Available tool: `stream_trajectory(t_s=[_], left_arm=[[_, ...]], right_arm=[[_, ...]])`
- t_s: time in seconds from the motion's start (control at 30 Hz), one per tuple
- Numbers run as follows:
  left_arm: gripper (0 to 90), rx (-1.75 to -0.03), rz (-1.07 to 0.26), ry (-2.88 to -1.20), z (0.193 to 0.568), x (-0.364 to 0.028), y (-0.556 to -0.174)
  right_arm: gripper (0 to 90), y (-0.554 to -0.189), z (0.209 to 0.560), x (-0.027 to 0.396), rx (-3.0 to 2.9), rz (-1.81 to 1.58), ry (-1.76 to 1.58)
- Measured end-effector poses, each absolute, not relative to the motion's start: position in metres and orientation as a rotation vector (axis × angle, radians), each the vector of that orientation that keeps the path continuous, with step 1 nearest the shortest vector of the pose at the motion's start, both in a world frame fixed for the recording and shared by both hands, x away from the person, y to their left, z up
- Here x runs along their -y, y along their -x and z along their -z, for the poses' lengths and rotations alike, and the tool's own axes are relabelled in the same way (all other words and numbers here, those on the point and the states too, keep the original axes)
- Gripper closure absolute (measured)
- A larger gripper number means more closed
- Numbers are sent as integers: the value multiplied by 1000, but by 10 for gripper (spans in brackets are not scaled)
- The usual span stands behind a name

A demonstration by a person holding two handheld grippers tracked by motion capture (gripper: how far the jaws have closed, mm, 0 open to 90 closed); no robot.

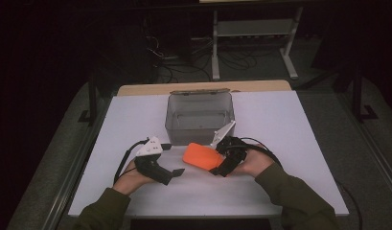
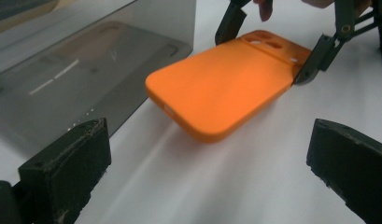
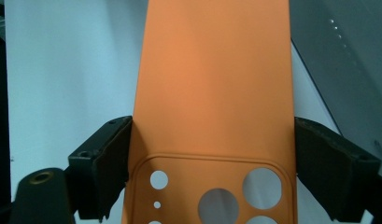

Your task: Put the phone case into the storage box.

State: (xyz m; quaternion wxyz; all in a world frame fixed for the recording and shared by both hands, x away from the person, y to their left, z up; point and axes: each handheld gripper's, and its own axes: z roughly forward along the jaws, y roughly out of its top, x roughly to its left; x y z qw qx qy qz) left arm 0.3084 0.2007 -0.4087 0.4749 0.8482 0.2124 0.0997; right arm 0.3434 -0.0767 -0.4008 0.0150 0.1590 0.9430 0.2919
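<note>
1. Two grippers were mine at this moment, one in each hand, both low over the white tabletop [image 1: 289, 143] on the near side of the grey bin [image 1: 200, 115].
2. My right gripper [image 1: 221, 165] had its jaws pressed against the two long edges of the orange phone case [image 1: 201, 157], clamping it at the camera end. In the right gripper view the case [image 3: 212, 84] ran straight away from me between the black pads, its round lens cut-outs sitting nearest the camera, with the pads flat against its sides.
3. The jaws stood wide, yet that width was taken up by the case itself.
4. The case was held at a slight tilt, its free end pointing toward my left hand and lying just in front of the bin's near wall. In the left gripper view the case [image 2: 221, 88] showed its smooth back, and its free rounded end looked raised just off the tabletop, though I could not tell for sure.
5. My left gripper [image 1: 173, 173] had its jaws spread open with nothing between them. It pointed toward the case's free end and stood near it, not touching.
6. The bin [image 2: 86, 70] sat just beside the case, its translucent wall apart from the orange edge.
</note>
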Motion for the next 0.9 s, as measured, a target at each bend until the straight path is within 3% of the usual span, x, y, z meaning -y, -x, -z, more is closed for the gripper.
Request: stream_trajectory(t_s=[0.9], left_arm=[[0, -453, -201, -2023, 403, -170, -327]], right_arm=[[151, -345, 400, 78, -2928, -912, -490]])
